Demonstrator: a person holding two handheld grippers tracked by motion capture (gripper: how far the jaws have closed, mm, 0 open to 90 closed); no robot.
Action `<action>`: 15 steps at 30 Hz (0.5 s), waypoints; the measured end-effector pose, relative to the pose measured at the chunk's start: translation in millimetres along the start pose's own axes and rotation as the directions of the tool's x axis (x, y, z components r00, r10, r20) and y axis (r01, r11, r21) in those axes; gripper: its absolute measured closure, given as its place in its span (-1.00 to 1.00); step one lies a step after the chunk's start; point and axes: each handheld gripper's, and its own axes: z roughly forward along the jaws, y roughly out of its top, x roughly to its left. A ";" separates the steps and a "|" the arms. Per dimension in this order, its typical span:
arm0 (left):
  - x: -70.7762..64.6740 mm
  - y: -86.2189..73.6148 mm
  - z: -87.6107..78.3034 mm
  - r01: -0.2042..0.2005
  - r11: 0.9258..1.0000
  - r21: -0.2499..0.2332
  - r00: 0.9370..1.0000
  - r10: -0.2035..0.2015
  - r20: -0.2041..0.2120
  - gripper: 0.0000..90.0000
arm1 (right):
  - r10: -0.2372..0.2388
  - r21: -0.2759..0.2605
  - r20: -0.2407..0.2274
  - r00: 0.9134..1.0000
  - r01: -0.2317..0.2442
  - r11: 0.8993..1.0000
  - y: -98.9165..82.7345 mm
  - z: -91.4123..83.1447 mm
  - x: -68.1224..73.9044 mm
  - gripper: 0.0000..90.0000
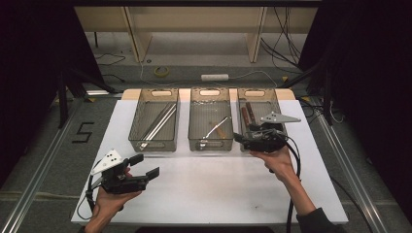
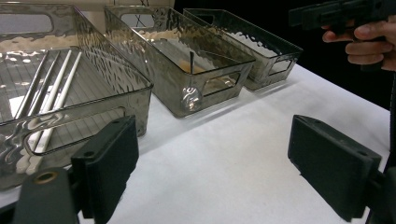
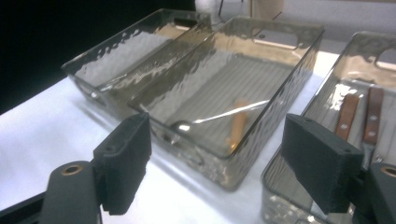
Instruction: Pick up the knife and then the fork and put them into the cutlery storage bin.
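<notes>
Bright table, pitch-dark surroundings

Overhead light blows out the white tabletop (image 1: 209, 189) while both sides go black; the rippled smoky clear plastic bins (image 2: 187, 60) throw wavy glare, cast soft shadows, and everything's a bit soft and grainy.

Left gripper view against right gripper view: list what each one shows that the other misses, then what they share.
Left gripper view: pale chopsticks in the nearest bin, plus the other hand holding its gripper. Right gripper view: two wooden-handled utensils in the bin at its right. Both: the middle bin with its metal spoon, the white tabletop, and open black jaws with nothing between them.
</notes>
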 end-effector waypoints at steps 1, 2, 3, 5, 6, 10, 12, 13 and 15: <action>0.1 0.0 0.3 0.001 1.000 0.000 1.000 -0.001 0.001 -0.65 | -0.004 -0.003 -0.004 1.000 0.004 1.000 -1.9 -0.3 1.2 -0.43; 0.1 0.0 0.5 0.001 1.000 0.003 1.000 -0.001 0.001 -0.65 | -0.007 -0.006 -0.004 1.000 0.007 1.000 -3.6 -1.1 2.3 -0.44; 0.0 0.0 0.6 0.000 1.000 0.003 1.000 0.000 0.000 -0.64 | -0.009 -0.009 -0.007 1.000 0.009 1.000 -4.9 -1.9 3.2 -0.44; -0.6 0.2 0.5 -0.002 1.000 0.002 1.000 0.002 0.001 -0.65 | -0.008 -0.017 -0.016 1.000 0.008 1.000 -7.5 -3.7 5.0 -0.44; -0.7 0.4 0.4 -0.002 1.000 0.002 1.000 0.002 0.001 -0.64 | -0.010 -0.024 -0.019 1.000 0.009 1.000 -9.0 -4.3 5.9 -0.44; -1.9 0.9 1.4 -0.002 1.000 0.004 1.000 0.002 0.005 -0.64 | -0.020 -0.035 -0.033 0.999 0.019 0.999 -14.2 -5.5 10.3 -0.45; -3.5 1.0 2.1 -0.007 1.000 0.007 1.000 0.007 0.011 -0.65 | -0.021 -0.039 -0.036 0.999 0.020 0.999 -16.8 -6.1 12.2 -0.45; -4.2 0.8 1.9 -0.013 1.000 0.011 1.000 0.012 0.011 -0.65 | -0.023 -0.041 -0.039 0.999 0.021 0.999 -18.4 -6.6 12.9 -0.45; -4.6 0.2 1.3 -0.014 1.000 0.012 1.000 0.014 0.013 -0.65 | -0.022 -0.043 -0.043 0.999 0.020 0.999 -21.0 -7.5 14.9 -0.45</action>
